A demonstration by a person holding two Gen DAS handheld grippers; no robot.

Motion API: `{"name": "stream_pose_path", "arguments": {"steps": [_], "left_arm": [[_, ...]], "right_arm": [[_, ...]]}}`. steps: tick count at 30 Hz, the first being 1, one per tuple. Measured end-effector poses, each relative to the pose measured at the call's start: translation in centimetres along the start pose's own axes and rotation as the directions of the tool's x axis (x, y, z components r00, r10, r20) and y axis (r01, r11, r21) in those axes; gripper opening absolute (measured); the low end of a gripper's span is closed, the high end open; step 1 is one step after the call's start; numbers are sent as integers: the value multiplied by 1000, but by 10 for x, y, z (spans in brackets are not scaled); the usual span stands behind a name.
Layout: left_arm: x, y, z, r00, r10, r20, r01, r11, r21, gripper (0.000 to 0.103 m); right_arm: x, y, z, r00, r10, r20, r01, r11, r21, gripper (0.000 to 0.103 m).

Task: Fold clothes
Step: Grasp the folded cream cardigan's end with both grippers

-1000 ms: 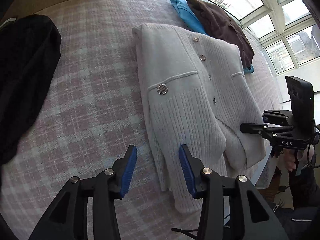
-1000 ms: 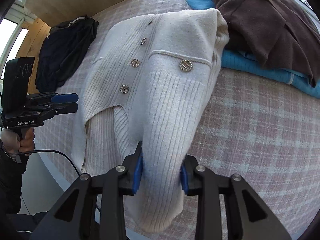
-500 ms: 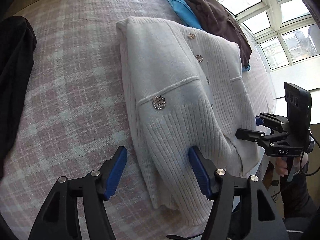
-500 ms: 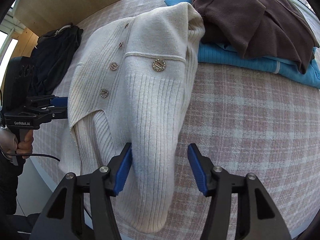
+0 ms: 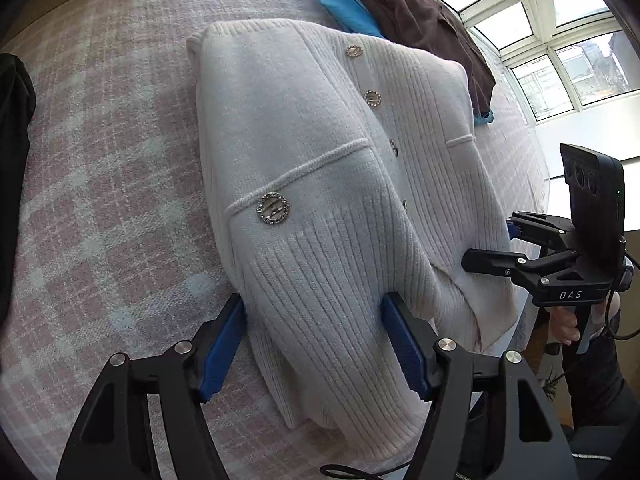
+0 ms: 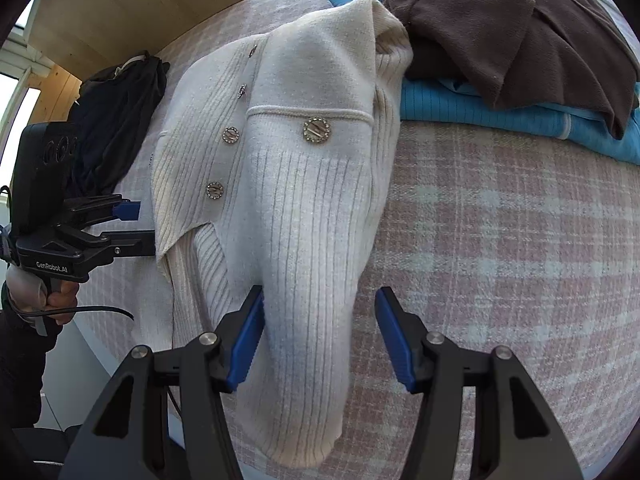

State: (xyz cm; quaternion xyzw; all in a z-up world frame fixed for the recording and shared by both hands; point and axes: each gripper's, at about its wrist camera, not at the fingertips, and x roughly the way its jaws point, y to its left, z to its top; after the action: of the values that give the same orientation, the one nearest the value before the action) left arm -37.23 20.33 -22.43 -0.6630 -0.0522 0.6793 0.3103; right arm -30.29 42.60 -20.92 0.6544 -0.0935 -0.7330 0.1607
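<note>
Left wrist view: left gripper just widened, jaws straddling folded sleeve of cream cardigan, nothing clamped. Right gripper likewise parted over opposite sleeve, released. Risk: a sleeve may be snagged by a pad on withdrawal and the fold undone.

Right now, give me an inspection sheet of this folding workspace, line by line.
Surface: pink plaid cover, bare beside the knit.
Job's things: cream cardigan, buttoned, both sleeves folded over its front.
Clutter: brown garment on blue garment; black garment.
Grippers: left gripper and right gripper have just been opening; each straddles a sleeve, unclamped.
Cables: black cable at the left handle.
Surroundings: windows, wooden panel.
</note>
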Motion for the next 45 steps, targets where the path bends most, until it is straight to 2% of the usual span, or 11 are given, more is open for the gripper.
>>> {"name": "stream_pose_path", "arguments": {"steps": [4,9,10,11,17,26,30,32,35,37,45], "left_arm": [[0,-4,0,1000,-30,6,30,999,21,38],[-8,-2,-2,997,-79,15,79,996,39,29],[-10,0,-2,996,-92,18,91,995,38,27],[-14,3,-2,994,-104,21,103,994,34,26],[-58,18,-7,990,-128,53,123,988,92,16],[-29,49,9,995,-101,-25,101,995,-1,19],[-32,51,12,999,-47,-1,47,999,4,50],[-31,52,14,997,-82,12,82,997,-12,53],[-25,42,15,995,-96,5,95,995,23,33],[-24,32,16,997,-74,12,73,995,66,27],[-40,3,14,969,-238,66,230,967,112,19]], "right_arm": [[-4,5,1,1000,20,-9,-20,1000,-2,55],[6,17,2,999,50,5,-50,998,-26,57],[8,19,3,997,70,12,-70,997,-27,53],[9,19,4,994,108,8,-108,994,-6,30],[-10,11,5,958,272,89,-280,955,96,28],[33,-2,6,982,190,17,-190,967,171,36],[37,7,15,988,153,-11,-149,978,144,48],[40,12,19,990,144,-11,-142,981,130,54],[34,39,17,996,94,1,-93,991,98,53],[36,49,18,998,56,8,-57,995,83,36],[32,94,36,984,157,82,-162,984,68,27]]}}
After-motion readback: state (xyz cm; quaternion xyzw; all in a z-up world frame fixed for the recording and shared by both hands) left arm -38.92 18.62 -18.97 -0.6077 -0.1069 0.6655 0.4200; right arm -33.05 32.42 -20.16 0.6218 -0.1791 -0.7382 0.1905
